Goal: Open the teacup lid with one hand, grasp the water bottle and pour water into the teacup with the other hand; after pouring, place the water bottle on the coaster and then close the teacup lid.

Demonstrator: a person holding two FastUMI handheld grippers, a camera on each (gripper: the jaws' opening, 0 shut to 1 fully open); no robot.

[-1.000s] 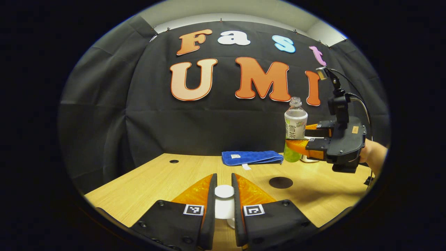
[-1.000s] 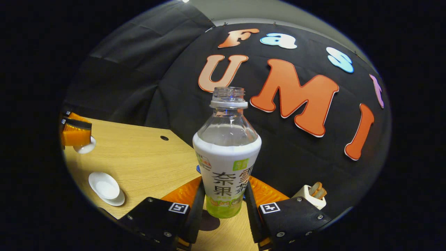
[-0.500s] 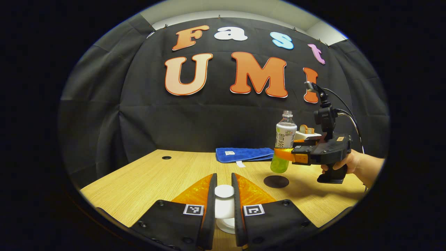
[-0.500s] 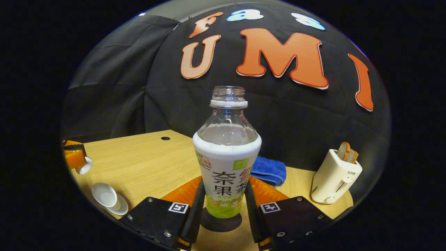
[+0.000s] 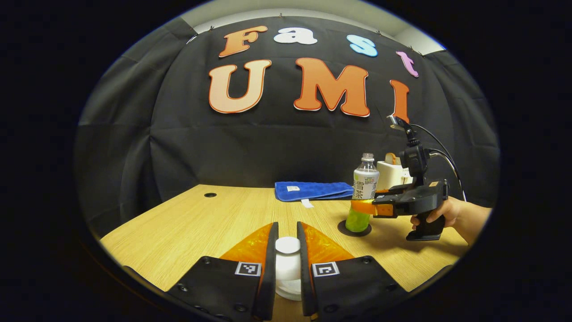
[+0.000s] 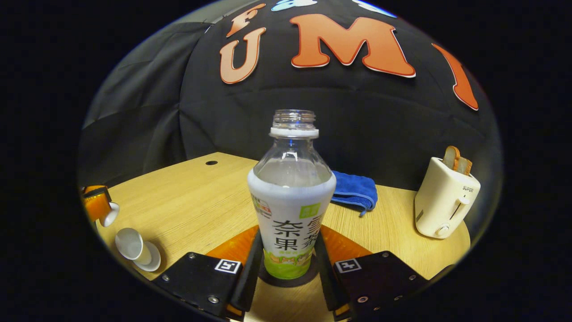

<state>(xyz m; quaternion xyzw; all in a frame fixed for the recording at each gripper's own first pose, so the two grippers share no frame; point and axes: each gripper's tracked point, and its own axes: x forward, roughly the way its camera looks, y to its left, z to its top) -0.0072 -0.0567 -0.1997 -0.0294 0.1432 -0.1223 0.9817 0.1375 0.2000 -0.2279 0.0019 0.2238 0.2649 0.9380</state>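
The right gripper has its jaws closed on the lower body of the water bottle, which stands upright with its base on or barely above the dark coaster near the tabletop's right edge – I cannot tell if it has fully touched down. The bottle is uncapped and tall, so a sideways drag as the jaws let go could tip it and spill. The left gripper pinches the white teacup lid between nearly closed jaws, low over the near edge. The open teacup sits on its saucer toward the tabletop's near left corner – a lid lowered off-centre could knock the light cup over.
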